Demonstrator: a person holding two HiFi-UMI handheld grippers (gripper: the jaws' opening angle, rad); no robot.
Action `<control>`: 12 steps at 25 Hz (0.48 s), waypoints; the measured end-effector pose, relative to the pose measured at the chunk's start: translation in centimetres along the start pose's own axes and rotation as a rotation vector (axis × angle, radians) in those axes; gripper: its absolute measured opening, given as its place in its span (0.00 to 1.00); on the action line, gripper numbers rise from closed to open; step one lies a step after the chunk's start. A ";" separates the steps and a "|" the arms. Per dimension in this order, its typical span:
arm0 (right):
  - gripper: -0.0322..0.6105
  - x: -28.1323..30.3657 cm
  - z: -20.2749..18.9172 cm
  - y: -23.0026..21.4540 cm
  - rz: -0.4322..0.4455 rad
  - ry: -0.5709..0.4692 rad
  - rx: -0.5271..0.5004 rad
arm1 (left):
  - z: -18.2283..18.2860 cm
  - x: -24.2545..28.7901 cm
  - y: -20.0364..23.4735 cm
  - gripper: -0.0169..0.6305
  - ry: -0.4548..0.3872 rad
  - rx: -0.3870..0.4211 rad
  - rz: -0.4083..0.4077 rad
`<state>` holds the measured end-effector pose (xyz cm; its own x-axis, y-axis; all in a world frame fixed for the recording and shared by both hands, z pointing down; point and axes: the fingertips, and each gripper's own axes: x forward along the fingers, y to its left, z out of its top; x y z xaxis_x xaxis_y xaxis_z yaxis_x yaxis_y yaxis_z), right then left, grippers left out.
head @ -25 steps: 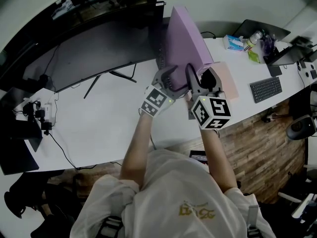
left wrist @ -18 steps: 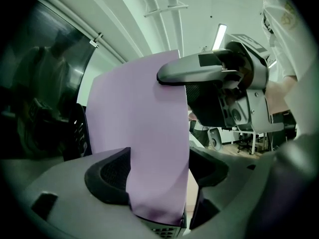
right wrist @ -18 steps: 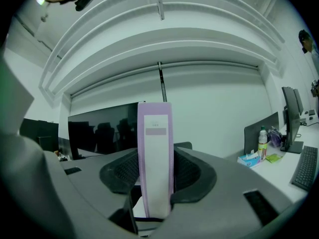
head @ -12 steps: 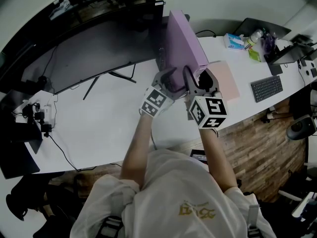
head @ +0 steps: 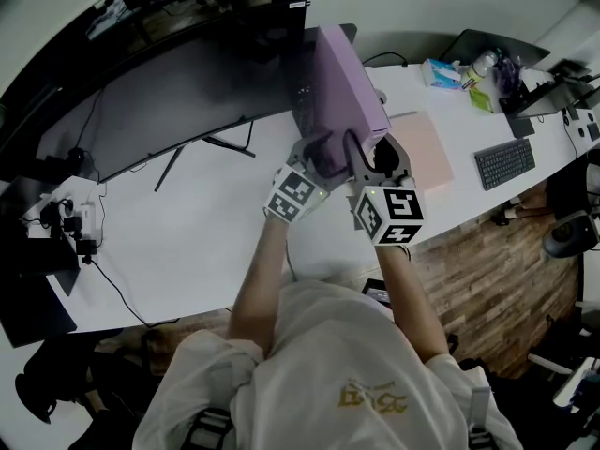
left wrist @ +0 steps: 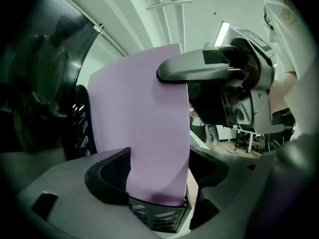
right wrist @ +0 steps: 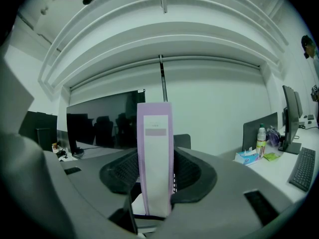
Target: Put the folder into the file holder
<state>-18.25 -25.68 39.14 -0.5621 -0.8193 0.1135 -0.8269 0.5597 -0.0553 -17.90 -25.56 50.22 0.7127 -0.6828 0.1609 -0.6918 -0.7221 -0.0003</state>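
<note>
change: the folder (head: 342,78) has edged away from the person toward the holder (left wrist: 159,219) and sunk a little over the last second; more of the pink pad (head: 422,148) now shows to the right of the holder.
meaning: the folder stands upright with its foot already inside the holder's low mesh front. it looks nearly seated, with only the last settling and the let-go left.
right hand-held gripper (head: 375,148): clamped on the folder's spine, a pad on each side, low down just above the holder.
left hand-held gripper (head: 319,153): jaws wide, astride the folder's foot and the holder's front wall. one pad meets the folder's edge, but whether they press is unclear.
monitor (head: 187,92): just behind and left of the holder. it is the closest thing and may crowd the folder's top if it tips that way.
worktop (head: 206,223): bare white in front of the holder.
keyboard (head: 504,162): well to the right of the holder, out of the way.
tissue pack (head: 441,73): right of the holder, apart from it.
bottle (head: 483,66): beyond the tissue pack, farther right of the holder.
</note>
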 end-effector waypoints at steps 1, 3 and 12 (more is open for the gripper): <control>0.35 0.0 -0.2 0.0 0.000 0.002 -0.002 | -0.1 0.0 0.0 0.61 0.003 0.000 0.000; 0.36 0.1 -0.5 0.1 -0.001 0.006 -0.009 | -0.5 0.1 0.0 0.61 0.010 0.000 0.000; 0.37 0.3 -2.5 0.3 -0.007 0.037 -0.024 | -2.5 -0.1 0.1 0.61 0.064 -0.014 -0.014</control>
<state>-18.62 -25.41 41.63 -0.5545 -0.8184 0.1509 -0.8301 0.5568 -0.0306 -18.30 -25.25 52.68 0.7134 -0.6640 0.2240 -0.6839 -0.7295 0.0157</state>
